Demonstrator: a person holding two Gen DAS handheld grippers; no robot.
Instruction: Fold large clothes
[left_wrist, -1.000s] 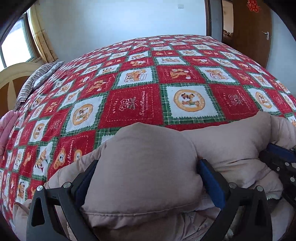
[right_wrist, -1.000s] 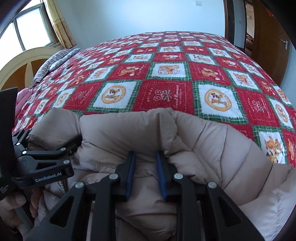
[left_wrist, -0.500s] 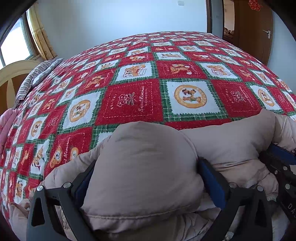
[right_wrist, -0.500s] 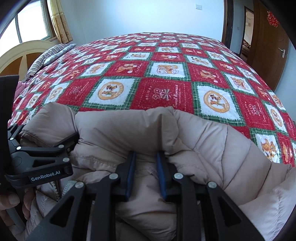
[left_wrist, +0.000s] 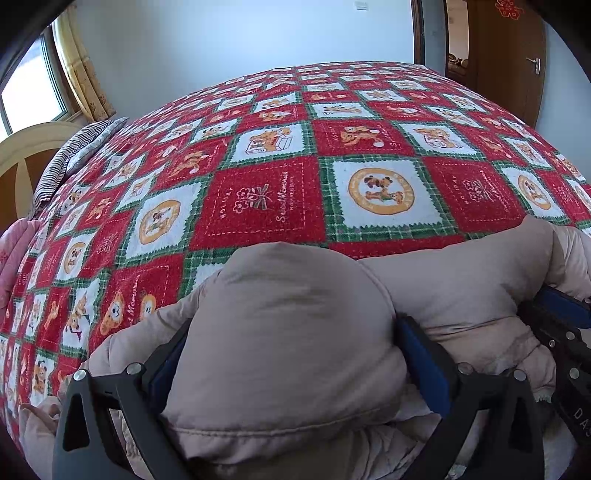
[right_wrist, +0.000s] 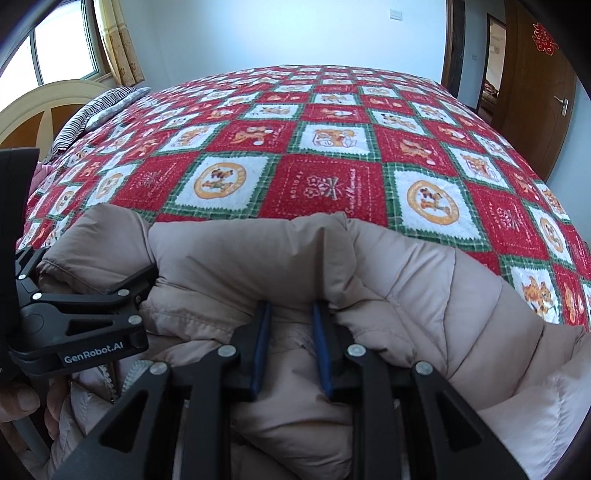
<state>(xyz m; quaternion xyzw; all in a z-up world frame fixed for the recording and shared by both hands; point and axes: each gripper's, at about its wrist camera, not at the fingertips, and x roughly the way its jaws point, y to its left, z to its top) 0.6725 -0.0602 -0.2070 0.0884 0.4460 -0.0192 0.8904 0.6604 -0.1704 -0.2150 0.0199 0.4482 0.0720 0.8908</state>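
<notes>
Between both claws a beige padded coat (right_wrist: 424, 273) is gripped: left gripper (left_wrist: 291, 354) clenched around a thick bunch, right gripper (right_wrist: 290, 314) pinched on a fold; judged mid-fold, flattening on the quilt (left_wrist: 266, 199) ahead remains.

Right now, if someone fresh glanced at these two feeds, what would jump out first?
The red, white and green patchwork blanket covering the whole bed grabs the eye. In front of it lies a puffy beige down jacket, bunched at the near edge. The left gripper clamps a thick fold of it, while the right gripper pinches a narrower ridge.
</notes>
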